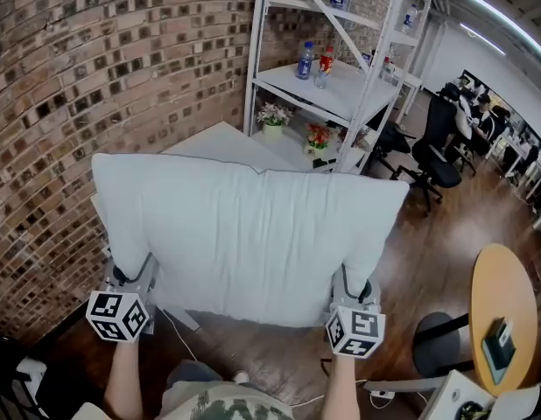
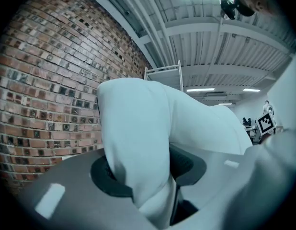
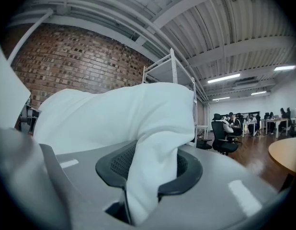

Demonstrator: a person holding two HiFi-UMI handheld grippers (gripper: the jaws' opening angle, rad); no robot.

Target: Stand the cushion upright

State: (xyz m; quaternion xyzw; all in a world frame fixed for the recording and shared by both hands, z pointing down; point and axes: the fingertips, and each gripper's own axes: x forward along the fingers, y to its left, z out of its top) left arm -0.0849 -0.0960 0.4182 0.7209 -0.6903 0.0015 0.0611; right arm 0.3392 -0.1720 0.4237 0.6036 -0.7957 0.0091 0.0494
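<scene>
Nearest: left gripper (image 1: 133, 274) and right gripper (image 1: 355, 287), the 2 each clamped on a near corner of the white cushion (image 1: 253, 234), with fabric bunched between the pads. The cushion hangs clear in the air, on the near side of the shelf rack (image 1: 340, 94). The step in hand looks like the carry. The next move probably calls for resting 1 edge on a support before the rack, both grips kept until it stands.

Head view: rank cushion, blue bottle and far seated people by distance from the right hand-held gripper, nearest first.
1. cushion: clamped in the right hand-held gripper, bottom right corner.
2. blue bottle: on the rack shelf, ahead beyond the cushion.
3. seated people: far right, across the room.
</scene>
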